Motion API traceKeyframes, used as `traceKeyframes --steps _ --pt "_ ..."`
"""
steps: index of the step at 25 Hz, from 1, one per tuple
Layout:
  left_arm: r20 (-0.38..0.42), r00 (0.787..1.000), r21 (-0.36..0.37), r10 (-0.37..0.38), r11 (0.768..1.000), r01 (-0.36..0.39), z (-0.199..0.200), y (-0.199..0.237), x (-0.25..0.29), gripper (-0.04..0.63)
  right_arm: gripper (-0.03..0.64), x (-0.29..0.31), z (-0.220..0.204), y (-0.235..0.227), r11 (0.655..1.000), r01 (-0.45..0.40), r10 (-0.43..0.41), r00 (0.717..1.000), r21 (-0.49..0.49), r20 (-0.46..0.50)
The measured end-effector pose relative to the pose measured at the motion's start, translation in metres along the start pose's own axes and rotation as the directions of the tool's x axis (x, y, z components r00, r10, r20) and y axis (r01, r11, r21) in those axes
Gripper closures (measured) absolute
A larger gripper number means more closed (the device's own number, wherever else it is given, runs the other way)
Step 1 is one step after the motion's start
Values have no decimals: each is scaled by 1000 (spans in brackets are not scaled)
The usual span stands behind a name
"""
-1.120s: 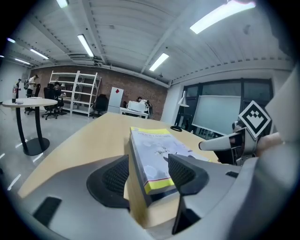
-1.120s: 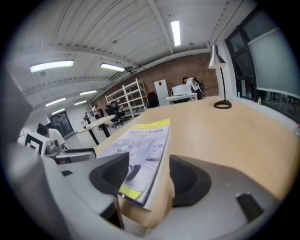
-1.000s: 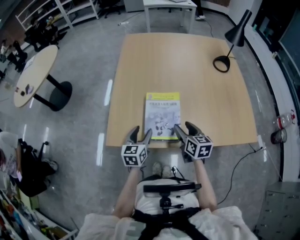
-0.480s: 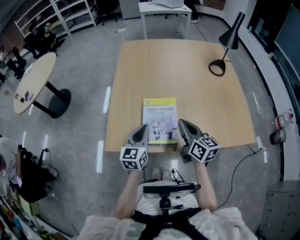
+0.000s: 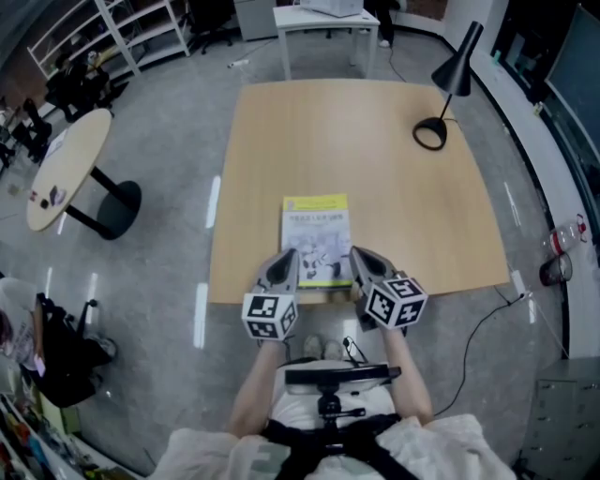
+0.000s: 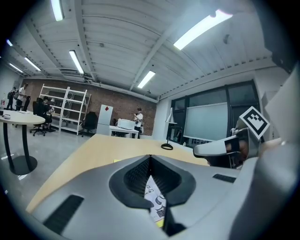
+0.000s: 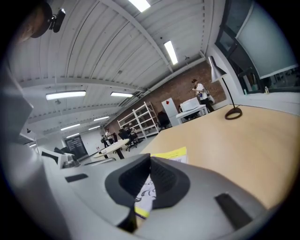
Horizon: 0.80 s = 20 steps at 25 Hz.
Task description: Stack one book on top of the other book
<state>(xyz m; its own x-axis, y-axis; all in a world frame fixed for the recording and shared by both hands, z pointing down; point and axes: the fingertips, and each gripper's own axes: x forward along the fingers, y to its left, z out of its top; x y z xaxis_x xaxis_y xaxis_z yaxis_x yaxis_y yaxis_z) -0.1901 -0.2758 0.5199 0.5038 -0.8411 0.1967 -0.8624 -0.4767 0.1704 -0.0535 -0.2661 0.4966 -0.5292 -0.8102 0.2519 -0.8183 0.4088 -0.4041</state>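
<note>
A book [image 5: 316, 239] with a yellow and white illustrated cover lies flat near the front edge of the wooden table [image 5: 375, 159]. Only its top cover shows from above. My left gripper [image 5: 286, 259] hovers at the book's near left corner with its jaws shut and nothing between them. My right gripper [image 5: 359, 255] hovers at the near right corner, likewise shut and empty. In the left gripper view the shut tips [image 6: 151, 157] meet above the book [image 6: 155, 202]. The right gripper view shows its shut tips [image 7: 150, 157] over the book [image 7: 171, 154].
A black desk lamp [image 5: 442, 89] stands at the table's far right. A round side table [image 5: 66, 155] is off to the left and a white table [image 5: 323, 17] is beyond the far edge. A cable [image 5: 487, 323] runs over the floor at right.
Both grippers stood open beside the book's near end a second ago; both have shut on nothing and risen a little above the table's front edge.
</note>
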Motion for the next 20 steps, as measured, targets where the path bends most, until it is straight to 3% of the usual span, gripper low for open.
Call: traceKeyframes --steps 6,10,13,16,20 --pt "96 995 4 0 1000 0 16 -5 -7 586 614 -7 4 2 999 -8 9 1000 -44 20" --pt "85 996 -7 26 1000 -26 12 -7 -12 586 614 -12 -2 5 996 -29 28 1000 -84 -4" --pt "67 997 3 38 999 -38 15 -5 -21 586 614 -13 -3 13 997 -51 52 999 -62 7" --pt "58 996 -40 66 997 -64 9 -6 -23 587 615 -24 -3 12 996 -73 72 997 -43 -7" --pt "74 995 -41 70 997 -67 8 -17 -28 586 615 -45 -10 4 997 -41 40 999 -72 -11"
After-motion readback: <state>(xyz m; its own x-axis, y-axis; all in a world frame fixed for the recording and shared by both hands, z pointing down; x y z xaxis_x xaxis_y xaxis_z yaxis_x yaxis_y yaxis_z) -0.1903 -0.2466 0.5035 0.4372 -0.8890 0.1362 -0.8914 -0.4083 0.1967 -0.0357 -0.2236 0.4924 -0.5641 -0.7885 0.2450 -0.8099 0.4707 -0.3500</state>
